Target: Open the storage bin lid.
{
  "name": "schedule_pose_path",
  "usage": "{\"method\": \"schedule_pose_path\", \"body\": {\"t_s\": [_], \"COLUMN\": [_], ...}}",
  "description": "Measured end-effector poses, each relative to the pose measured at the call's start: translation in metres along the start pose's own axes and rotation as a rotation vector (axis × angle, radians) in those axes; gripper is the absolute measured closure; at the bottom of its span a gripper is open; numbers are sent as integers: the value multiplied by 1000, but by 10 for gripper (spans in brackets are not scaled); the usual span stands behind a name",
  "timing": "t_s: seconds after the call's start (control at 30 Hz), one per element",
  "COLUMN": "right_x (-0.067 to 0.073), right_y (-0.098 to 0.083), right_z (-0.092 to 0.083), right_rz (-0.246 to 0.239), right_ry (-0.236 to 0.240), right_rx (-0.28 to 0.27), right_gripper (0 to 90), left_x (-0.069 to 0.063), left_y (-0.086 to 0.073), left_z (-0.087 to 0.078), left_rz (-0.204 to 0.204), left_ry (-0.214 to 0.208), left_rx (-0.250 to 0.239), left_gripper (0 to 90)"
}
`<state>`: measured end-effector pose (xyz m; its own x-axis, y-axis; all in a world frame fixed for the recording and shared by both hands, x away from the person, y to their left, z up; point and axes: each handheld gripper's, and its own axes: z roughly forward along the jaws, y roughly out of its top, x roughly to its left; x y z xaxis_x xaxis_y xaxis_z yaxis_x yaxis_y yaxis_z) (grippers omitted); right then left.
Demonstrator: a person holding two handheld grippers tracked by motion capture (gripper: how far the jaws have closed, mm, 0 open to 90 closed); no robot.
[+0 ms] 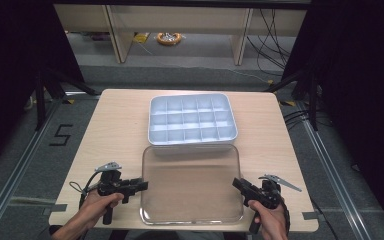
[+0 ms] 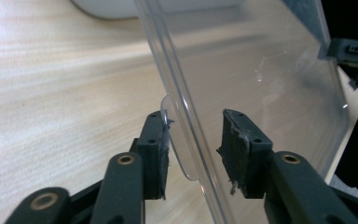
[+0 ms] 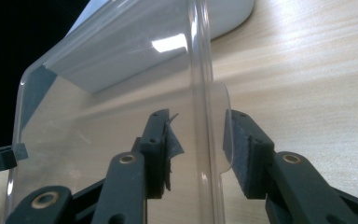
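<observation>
Pale woodgrain table [image 1: 115, 115] bears glossy clear lid [image 1: 192, 185], white gridded tray [image 1: 192, 120].

A clear lid [image 1: 192, 186] lies on the pale wood-grain counter [image 1: 115, 130], beside a white compartment tray [image 1: 192, 120]; both grippers are black.

High view: fixed overhead on the person's side, looking forward and down over the whole wooden table [image 1: 115, 125] to the floor beyond. Left gripper view and right gripper view: each rides close behind its own jaws, low over the table, facing inward from opposite sides. All three share the clear lid [image 1: 192, 185] [image 2: 261, 70] [image 3: 121, 93] and tabletop.
</observation>
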<state>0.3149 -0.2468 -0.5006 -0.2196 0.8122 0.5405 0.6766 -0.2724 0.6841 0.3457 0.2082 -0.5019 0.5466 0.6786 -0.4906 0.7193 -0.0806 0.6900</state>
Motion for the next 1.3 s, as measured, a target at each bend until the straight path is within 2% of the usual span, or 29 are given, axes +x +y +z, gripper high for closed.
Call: {"method": "schedule_pose_path", "body": {"t_s": [0.03,0.07,0.1,0.13,0.2,0.23,0.27,0.3,0.33,0.37,0.4,0.43,0.5,0.53,0.57,0.63,0.67,0.7,0.77,0.8,0.87,1.0,1.03,1.07,1.1,1.13,1.23,1.27,1.3], "right_x": [0,1,3,2,-3,-4,-1,-1,-6,-7,-3,-3,-8,-5,-3,-5,-8,-6,-5,-8,-8,-3,-3,-5,-1,-2,-3,-7,-7], "right_y": [0,-1,-1,-1,-1,-2,-3,-4,-4,-4,-5,-5,-5,-6,-5,-6,-6,-6,-7,-7,-6,-6,-6,-6,-6,-6,-7,-6,-6], "right_z": [0,1,0,0,3,4,4,5,6,7,6,6,9,9,8,11,12,12,14,15,15,15,16,15,15,16,17,18,18], "right_rz": [0,27,53,56,-8,-9,48,56,0,-1,55,55,-3,43,62,47,-4,22,35,-7,-11,33,32,-10,40,26,23,-35,-37], "right_ry": [0,26,1,14,-12,-15,-15,-18,-26,-25,-25,-25,-18,-24,-19,-36,-27,-35,-33,-32,-41,-49,-46,-47,-38,-56,-48,-57,-61], "right_rx": [0,12,26,27,17,21,36,43,37,39,53,53,47,54,68,74,63,74,78,72,76,81,81,76,83,87,89,81,83], "right_gripper": [617,617,617,617,615,614,610,608,606,605,604,604,597,596,596,593,590,588,585,584,583,578,578,577,575,574,570,569,567], "left_x": [0,0,1,2,2,2,2,3,3,3,3,3,4,5,6,7,8,9,10,10,11,11,12,12,12,13,12,12,12], "left_y": [0,0,0,0,-1,-2,-2,-3,-3,-3,-3,-3,-3,-3,-3,-2,-2,-2,-2,-2,-2,-2,-2,-2,-2,-2,-3,-3,-3], "left_z": [0,0,1,1,2,3,4,4,5,5,5,6,6,6,7,7,8,8,9,9,10,10,11,11,11,11,12,12,13], "left_rz": [0,-3,-2,5,-1,-3,-7,-7,-7,-8,-8,-10,-16,-13,-15,-19,-24,-28,-30,-26,-30,-28,-30,-30,-31,-30,-29,-27,-26], "left_ry": [0,1,2,0,1,1,-1,-1,-2,-1,-1,0,2,5,4,7,12,12,10,15,16,20,21,24,23,24,28,29,32], "left_rx": [0,2,9,17,24,28,34,45,50,51,51,50,58,60,60,62,64,65,67,73,74,80,83,89,91,91,87,91,93], "left_gripper": [601,600,600,599,595,594,591,589,587,586,586,586,585,584,583,582,581,579,579,578,576,574,572,571,570,570,566,564,561]}}
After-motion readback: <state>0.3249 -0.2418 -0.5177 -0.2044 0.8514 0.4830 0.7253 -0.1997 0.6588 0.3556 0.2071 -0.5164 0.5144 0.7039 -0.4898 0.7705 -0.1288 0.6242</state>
